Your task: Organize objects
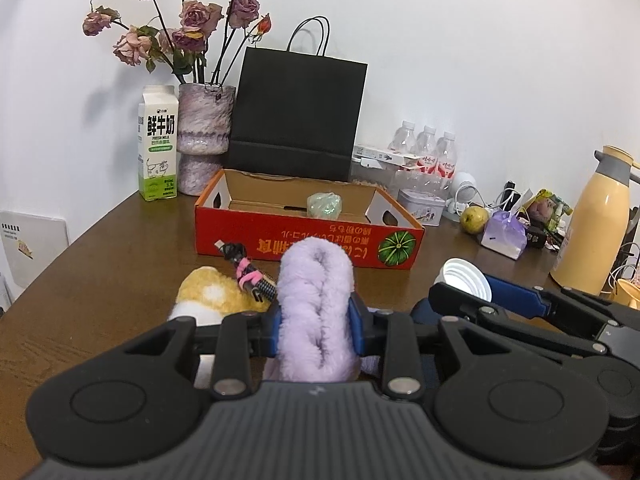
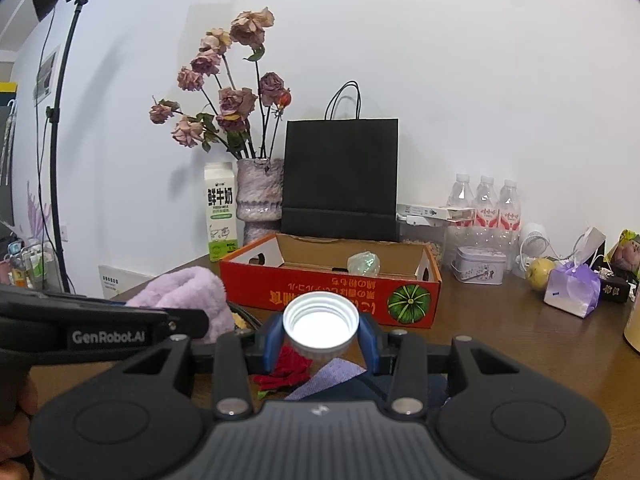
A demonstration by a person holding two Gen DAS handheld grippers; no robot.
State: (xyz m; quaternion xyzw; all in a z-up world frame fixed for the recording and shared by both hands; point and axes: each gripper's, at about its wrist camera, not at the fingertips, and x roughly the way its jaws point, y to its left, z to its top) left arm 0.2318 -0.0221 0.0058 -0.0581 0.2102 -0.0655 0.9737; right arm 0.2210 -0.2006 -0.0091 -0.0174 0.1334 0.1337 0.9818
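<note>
My left gripper (image 1: 316, 320) is shut on a fluffy purple plush (image 1: 316, 304), held above the table in front of the red cardboard box (image 1: 304, 236). My right gripper (image 2: 320, 334) is shut on a white screw cap (image 2: 320, 324), its open side facing the camera; it also shows in the left wrist view (image 1: 466, 280). The plush shows at the left of the right wrist view (image 2: 188, 296). The box (image 2: 332, 292) holds a pale green crumpled wrap (image 1: 324, 205). A yellow plush (image 1: 208, 294) and a bundled cable with pink ties (image 1: 250, 274) lie on the table beside the left gripper.
Behind the box stand a black paper bag (image 1: 298, 120), a vase of dried roses (image 1: 204, 136) and a milk carton (image 1: 157, 148). To the right are water bottles (image 1: 426, 152), a tin (image 1: 424, 206), a pear (image 1: 474, 219), a purple pouch (image 1: 504, 234) and a yellow thermos (image 1: 592, 220). A red item (image 2: 286, 372) lies under the right gripper.
</note>
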